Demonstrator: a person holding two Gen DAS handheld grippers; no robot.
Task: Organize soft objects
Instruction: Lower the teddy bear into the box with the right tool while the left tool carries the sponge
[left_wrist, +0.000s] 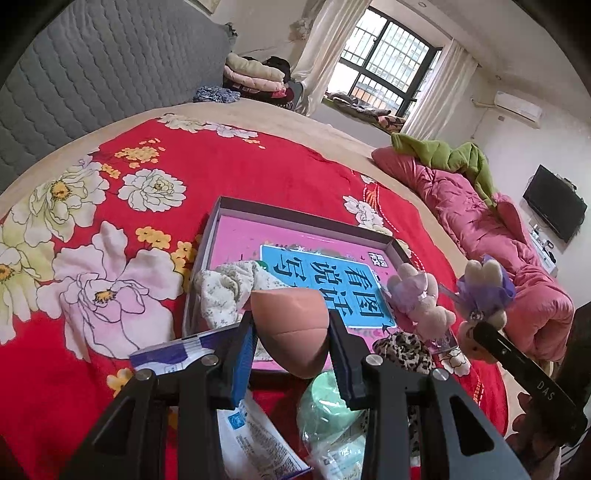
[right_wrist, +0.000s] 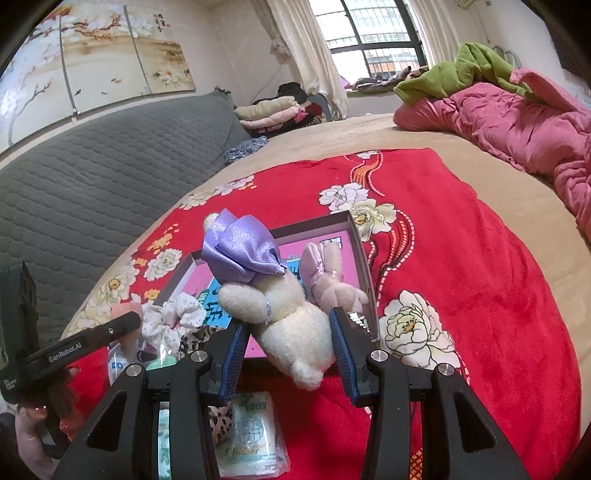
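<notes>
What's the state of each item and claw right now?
left claw: shut on peach sponge
right claw: shut on cream plush bunny
shallow box: open, pink booklet inside
floral scrunchie: draped over box edge
pink plush bunny: lying in box
leopard scrunchie: on red blanket

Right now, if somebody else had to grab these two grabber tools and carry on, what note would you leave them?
Left gripper: shut on a peach makeup sponge, held over the box's near edge.
Right gripper: shut on a cream plush bunny with a purple bow, also above the box.
Done: floral scrunchie and pink plush bunny lie in the shallow box.
Left: release both held items into the box; leopard scrunchie, green packaged item and tissue packets remain on the red blanket.
</notes>
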